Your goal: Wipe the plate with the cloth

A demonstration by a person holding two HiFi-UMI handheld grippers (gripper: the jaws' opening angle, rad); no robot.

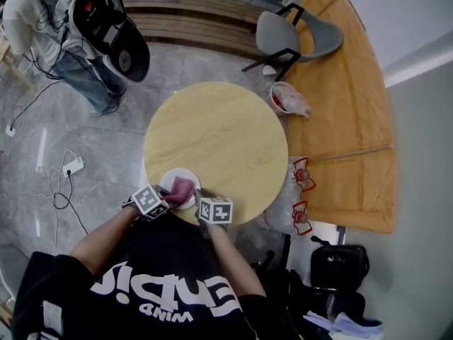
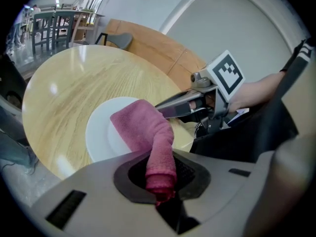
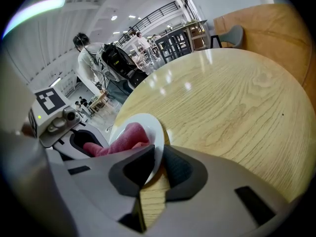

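Now the left gripper (image 2: 160,181) pinches the cloth (image 2: 143,127) on the plate (image 2: 101,135); right gripper (image 3: 157,169) clamps its rim.

Black tee (image 1: 141,282) — grey left gripper (image 2: 160,179), right gripper (image 3: 154,169)

One plate (image 1: 168,178), one cloth (image 1: 182,188), one table (image 1: 219,137), one chair (image 1: 284,32), two hand-held grippers (image 1: 171,196) (image 1: 198,197).

I see a round wooden worktop (image 1: 233,126) on a grey stone floor (image 1: 42,112), with a grey chair (image 1: 279,34) and a slatted bench (image 1: 191,16) beyond it.
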